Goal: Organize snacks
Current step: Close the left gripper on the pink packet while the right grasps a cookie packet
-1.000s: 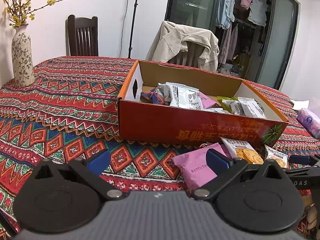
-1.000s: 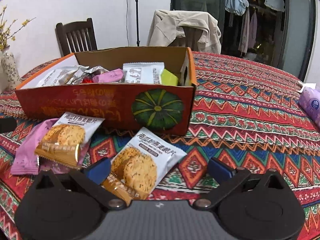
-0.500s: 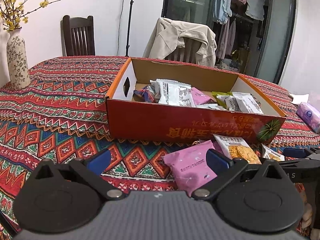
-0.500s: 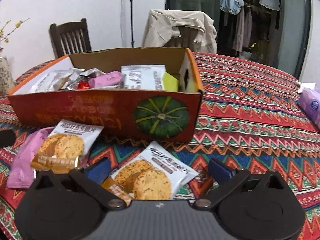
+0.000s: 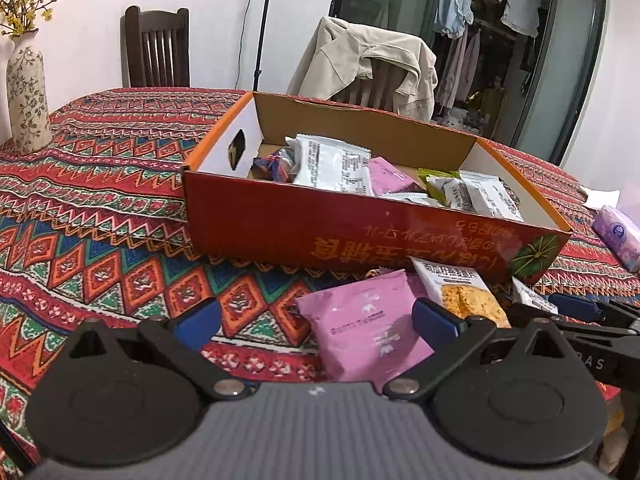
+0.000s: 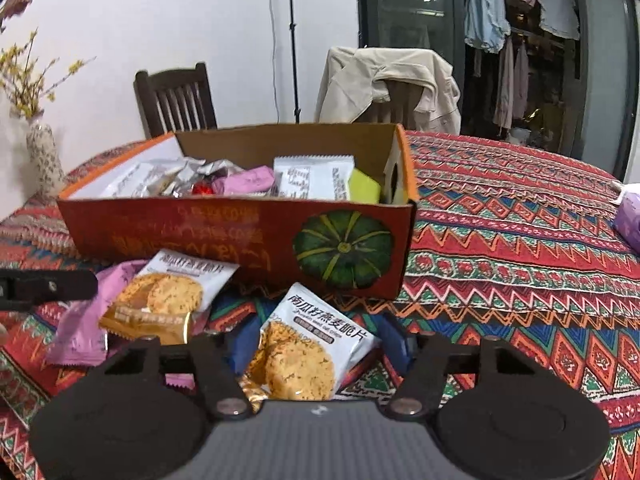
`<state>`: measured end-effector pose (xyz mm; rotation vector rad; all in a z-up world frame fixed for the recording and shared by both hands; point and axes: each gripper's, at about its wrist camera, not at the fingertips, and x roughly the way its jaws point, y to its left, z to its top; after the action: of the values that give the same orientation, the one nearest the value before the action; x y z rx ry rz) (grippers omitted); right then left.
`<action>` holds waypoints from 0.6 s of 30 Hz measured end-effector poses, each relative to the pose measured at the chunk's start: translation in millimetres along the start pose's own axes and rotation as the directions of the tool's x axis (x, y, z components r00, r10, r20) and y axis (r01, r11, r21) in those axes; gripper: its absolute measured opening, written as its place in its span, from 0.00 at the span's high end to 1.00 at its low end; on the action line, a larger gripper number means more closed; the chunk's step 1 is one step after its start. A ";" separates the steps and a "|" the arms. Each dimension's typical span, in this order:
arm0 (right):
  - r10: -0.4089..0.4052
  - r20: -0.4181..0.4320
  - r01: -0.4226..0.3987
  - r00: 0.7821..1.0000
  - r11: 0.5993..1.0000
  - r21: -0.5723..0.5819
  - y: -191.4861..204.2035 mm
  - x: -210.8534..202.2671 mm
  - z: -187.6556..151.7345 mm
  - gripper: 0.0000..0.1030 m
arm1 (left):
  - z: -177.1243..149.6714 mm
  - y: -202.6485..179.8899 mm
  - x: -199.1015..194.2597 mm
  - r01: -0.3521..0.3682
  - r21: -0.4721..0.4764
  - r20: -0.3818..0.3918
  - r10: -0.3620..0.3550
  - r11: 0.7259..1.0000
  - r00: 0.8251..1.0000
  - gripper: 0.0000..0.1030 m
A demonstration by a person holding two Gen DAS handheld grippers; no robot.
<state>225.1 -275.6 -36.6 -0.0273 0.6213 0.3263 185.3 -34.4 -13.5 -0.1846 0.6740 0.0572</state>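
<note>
An orange cardboard box (image 5: 360,232) (image 6: 200,236) full of snack packets stands on the patterned tablecloth. In front of it lie a pink packet (image 5: 360,332) (image 6: 80,320) and an oat-crisp packet (image 5: 460,292) (image 6: 164,296). My left gripper (image 5: 316,316) is open and empty, low over the cloth, with the pink packet by its right finger. My right gripper (image 6: 316,336) has its blue fingers closed in on a second oat-crisp packet (image 6: 308,348), which tilts up between them. The right gripper also shows at the right edge of the left wrist view (image 5: 580,312).
A vase with yellow flowers (image 5: 26,92) (image 6: 44,160) stands at the table's far left. A purple tissue pack (image 5: 618,236) (image 6: 630,220) lies at the right. Two chairs stand behind the table, one draped with a beige jacket (image 5: 372,64).
My right gripper moved forward over the near oat-crisp packet and its fingers narrowed onto it, tilting it up. My left gripper drifted slightly and stayed open.
</note>
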 end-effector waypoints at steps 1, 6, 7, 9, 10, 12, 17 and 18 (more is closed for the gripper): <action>-0.002 0.009 0.002 1.000 1.000 0.007 -1.1 -1.7 0.4 0.39 | 0.2 -1.9 0.9 0.001 -0.001 -0.001 -0.001 1.000 1.000 0.00; -0.009 0.056 0.008 0.998 1.000 0.018 -3.4 -10.6 -0.7 0.39 | -0.1 -13.2 10.2 -0.001 -0.004 -0.029 0.000 1.000 1.000 0.00; -0.009 0.062 0.007 0.998 1.000 0.021 -4.1 -11.8 -0.8 0.39 | -1.1 -15.0 13.1 -0.007 -0.007 -0.037 0.006 1.000 0.999 0.00; -0.005 0.068 0.003 0.998 1.000 0.024 -4.8 -13.5 -1.1 0.39 | -2.1 -16.7 19.0 -0.011 -0.020 -0.059 0.009 1.000 0.998 0.00; -0.002 0.071 0.000 0.997 1.000 0.024 -4.9 -14.2 -1.3 0.39 | -2.6 -16.5 20.8 -0.006 -0.034 -0.064 0.004 0.999 0.998 0.00; 0.007 0.077 -0.009 0.997 1.000 0.022 -4.3 -15.3 -1.4 0.39 | -2.1 -17.0 21.3 -0.011 -0.045 -0.061 0.009 0.999 0.998 0.00; 0.032 0.089 -0.033 0.996 0.999 0.011 -2.0 -17.7 -1.9 0.38 | -3.0 -15.3 19.2 -0.003 -0.071 -0.048 -0.001 0.997 0.999 0.17; 0.034 0.092 -0.035 0.995 0.999 0.010 -1.5 -18.1 -1.9 0.38 | -2.8 -14.4 17.7 0.009 -0.076 -0.044 -0.012 0.997 0.999 0.23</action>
<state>210.7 -282.6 -27.8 0.0095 0.5330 0.3558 199.0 -49.2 -24.5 -0.2628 0.7153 0.0691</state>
